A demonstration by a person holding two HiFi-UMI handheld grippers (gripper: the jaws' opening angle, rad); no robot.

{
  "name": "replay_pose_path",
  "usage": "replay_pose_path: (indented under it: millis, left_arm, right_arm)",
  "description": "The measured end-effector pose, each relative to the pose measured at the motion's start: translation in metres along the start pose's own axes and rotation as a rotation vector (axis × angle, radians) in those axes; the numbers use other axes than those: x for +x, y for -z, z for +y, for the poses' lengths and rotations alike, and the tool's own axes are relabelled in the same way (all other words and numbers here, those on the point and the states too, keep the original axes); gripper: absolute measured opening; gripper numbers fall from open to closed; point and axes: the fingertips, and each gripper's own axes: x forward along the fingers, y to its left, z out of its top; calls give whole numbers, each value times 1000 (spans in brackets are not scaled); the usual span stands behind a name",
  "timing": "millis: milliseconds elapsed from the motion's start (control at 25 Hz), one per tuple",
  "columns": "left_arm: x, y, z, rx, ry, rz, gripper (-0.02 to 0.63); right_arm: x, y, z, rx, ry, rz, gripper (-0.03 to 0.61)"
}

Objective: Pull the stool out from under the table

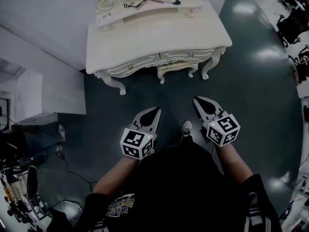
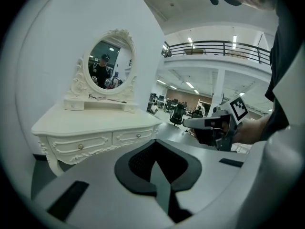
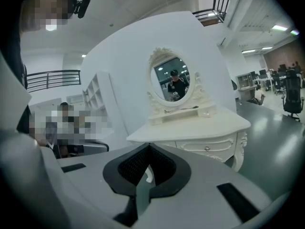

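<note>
left gripper (image 1: 155, 112) and right gripper (image 1: 197, 100) are both closed, empty. the stool (image 1: 176, 67) lies ahead of them under the table (image 1: 159, 37), well apart. the right one seems slightly nearer.

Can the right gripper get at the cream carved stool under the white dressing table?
Probably, once nearer: only bare dark floor separates the right gripper from the cream carved stool, though the jaws are shut.
</note>
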Motion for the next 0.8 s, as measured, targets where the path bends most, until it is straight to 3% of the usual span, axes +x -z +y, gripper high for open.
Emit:
replay_pose_path:
  millis: [240, 480, 800]
  left_arm:
    - [54, -10, -3, 34, -108, 24, 8]
    - [102, 0, 9, -16, -194, 53, 8]
    - [146, 37, 40, -36, -238, 105, 8]
  right_arm:
    - [14, 5, -65, 17, -71, 62, 28]
    - [38, 20, -109, 31, -146, 135, 28]
    - [69, 49, -145, 80, -117, 142, 28]
